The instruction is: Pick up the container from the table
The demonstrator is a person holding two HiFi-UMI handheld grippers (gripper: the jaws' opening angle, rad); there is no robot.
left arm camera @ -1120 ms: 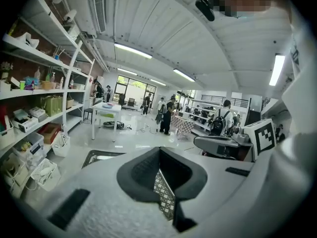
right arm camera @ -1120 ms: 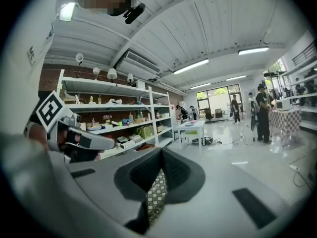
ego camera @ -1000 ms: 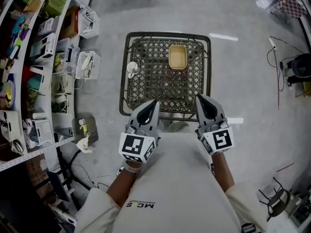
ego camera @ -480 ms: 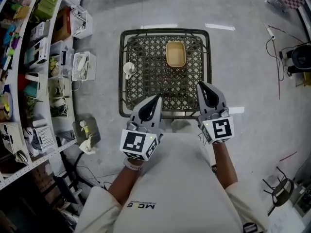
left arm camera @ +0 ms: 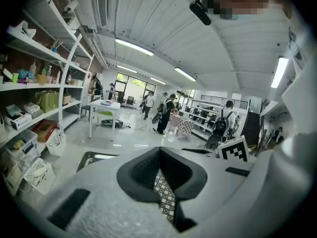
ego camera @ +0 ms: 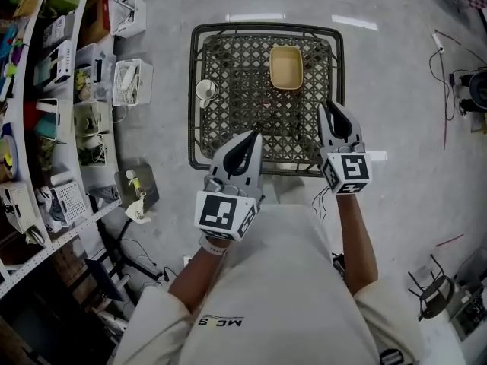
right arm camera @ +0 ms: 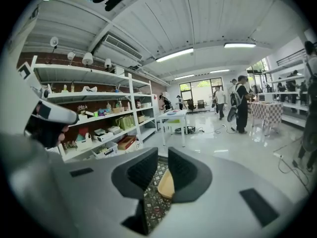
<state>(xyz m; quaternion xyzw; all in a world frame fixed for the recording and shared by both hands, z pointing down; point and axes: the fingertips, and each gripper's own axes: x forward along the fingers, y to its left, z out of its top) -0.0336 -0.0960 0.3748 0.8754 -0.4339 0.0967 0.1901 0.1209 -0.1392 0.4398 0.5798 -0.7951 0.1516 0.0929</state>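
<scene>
A shallow tan container (ego camera: 286, 67) lies on the far right part of the dark lattice-top table (ego camera: 228, 74). My right gripper (ego camera: 332, 107) hangs over the table's near right edge, short of the container and a little right of it. Its jaws are opening, with nothing between them. In the right gripper view the container (right arm camera: 166, 183) shows through the gap of my right gripper (right arm camera: 160, 155). My left gripper (ego camera: 253, 135) is over the near middle of the table, its jaws together. Only a sliver of lattice (left arm camera: 163, 192) shows in the left gripper view behind my left gripper (left arm camera: 158, 150).
A white cup (ego camera: 206, 90) stands at the table's left edge. Shelves full of goods (ego camera: 46, 90) and white baskets on the floor (ego camera: 128, 82) line the left side. Cables (ego camera: 440, 59) run over the floor at the right. People stand far off in the room.
Both grippers have moved forward over the table's near edge, the right one farther and toward the container. The left gripper has shifted only a little.
</scene>
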